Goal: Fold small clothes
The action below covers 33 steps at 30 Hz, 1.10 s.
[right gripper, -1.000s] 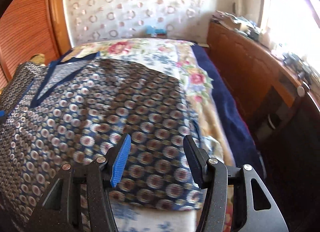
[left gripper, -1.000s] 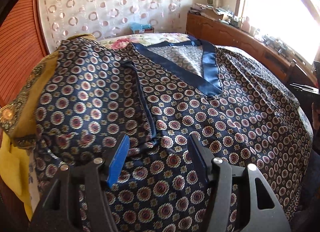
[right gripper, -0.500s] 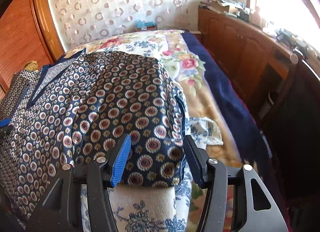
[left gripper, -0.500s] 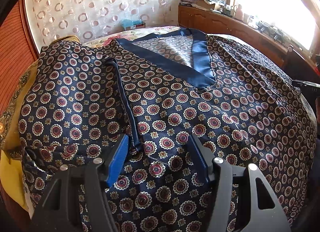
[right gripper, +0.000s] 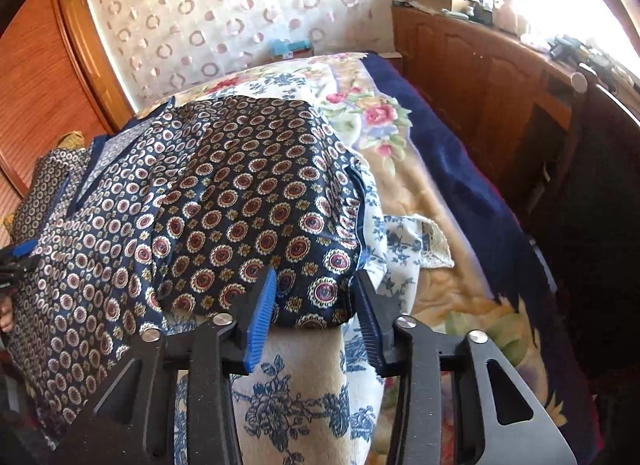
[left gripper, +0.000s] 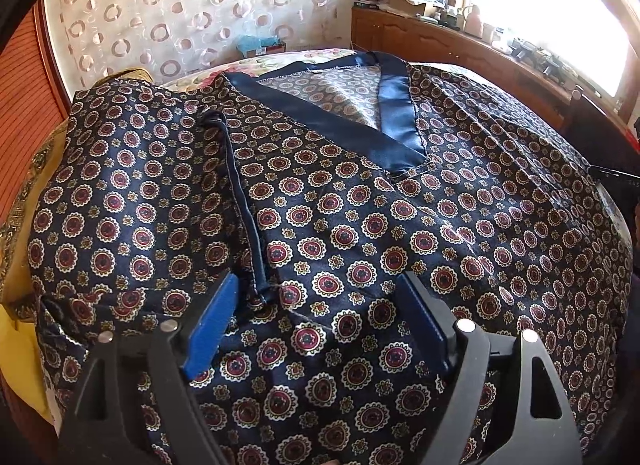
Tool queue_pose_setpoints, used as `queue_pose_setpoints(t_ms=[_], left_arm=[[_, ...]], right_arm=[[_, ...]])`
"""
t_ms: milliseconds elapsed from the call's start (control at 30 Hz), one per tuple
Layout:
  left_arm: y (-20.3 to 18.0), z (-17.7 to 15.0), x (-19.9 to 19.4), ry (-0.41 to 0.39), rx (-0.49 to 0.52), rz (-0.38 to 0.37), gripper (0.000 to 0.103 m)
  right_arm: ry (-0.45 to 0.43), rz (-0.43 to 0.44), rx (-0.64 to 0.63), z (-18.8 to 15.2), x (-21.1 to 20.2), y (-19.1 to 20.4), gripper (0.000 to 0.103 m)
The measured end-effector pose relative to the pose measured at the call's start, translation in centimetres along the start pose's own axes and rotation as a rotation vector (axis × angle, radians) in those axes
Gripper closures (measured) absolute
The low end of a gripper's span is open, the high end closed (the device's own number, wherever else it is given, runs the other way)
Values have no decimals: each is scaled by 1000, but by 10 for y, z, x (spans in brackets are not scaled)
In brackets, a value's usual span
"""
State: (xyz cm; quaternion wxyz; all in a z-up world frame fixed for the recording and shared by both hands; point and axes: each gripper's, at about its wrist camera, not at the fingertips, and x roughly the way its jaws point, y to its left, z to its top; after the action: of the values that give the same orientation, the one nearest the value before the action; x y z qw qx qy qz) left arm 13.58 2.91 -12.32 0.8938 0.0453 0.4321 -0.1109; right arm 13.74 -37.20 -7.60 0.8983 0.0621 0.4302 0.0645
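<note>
A dark blue top (left gripper: 360, 225) with a red-and-cream medallion print and a satin V-neck band (left gripper: 394, 113) lies spread on the bed. My left gripper (left gripper: 320, 297) is open, its jaws wide apart over the cloth beside the left armhole seam (left gripper: 244, 209). In the right wrist view the same top (right gripper: 248, 201) shows with its right sleeve edge bunched. My right gripper (right gripper: 316, 297) is open, its fingers on either side of that sleeve's lower edge, above a white cloth with blue flowers (right gripper: 304, 385).
A floral blanket (right gripper: 400, 169) with a navy border covers the bed. A yellow cloth (left gripper: 24, 337) lies at the left. A wooden cabinet (right gripper: 500, 77) with clutter runs along the window side. A wooden door (right gripper: 48, 77) stands at the left.
Both grippers have moved in closer to the top. The right gripper now straddles the sleeve's lower edge; the left has come down by the armhole seam. Both stay open.
</note>
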Motion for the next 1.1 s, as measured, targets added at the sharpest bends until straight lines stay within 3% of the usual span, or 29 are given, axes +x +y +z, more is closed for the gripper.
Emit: queue_pose_setpoints(t_ms=[100, 167, 367, 567, 700, 800, 867, 933, 1033, 1100], left_arm=[[0, 0, 0, 0, -1, -1, 21], [-1, 1, 1, 1, 0, 0, 20], [1, 1, 2, 8, -9, 4, 12], [1, 2, 4, 10, -10, 6, 10], [1, 2, 4, 10, -11, 7, 10], [1, 2, 4, 10, -11, 7, 10], [1, 2, 4, 10, -11, 7, 9], [1, 2, 5, 10, -11, 7, 9], [1, 2, 5, 10, -11, 7, 9], [1, 2, 5, 10, -11, 7, 9]], right_arm=[[-6, -1, -7, -1, -2, 1, 84], [-18, -44, -26, 0, -5, 5, 97], [-101, -64, -101, 16, -19, 29, 99], [-224, 31, -251, 53, -39, 104, 99], [-214, 126, -338, 61, -25, 160, 99], [-157, 189, -370, 54, -4, 190, 99], [-122, 166, -390, 47, 9, 202, 98], [-102, 142, -397, 42, 17, 208, 93], [-96, 153, -369, 41, 16, 200, 67], [-120, 153, -333, 45, 7, 187, 62]])
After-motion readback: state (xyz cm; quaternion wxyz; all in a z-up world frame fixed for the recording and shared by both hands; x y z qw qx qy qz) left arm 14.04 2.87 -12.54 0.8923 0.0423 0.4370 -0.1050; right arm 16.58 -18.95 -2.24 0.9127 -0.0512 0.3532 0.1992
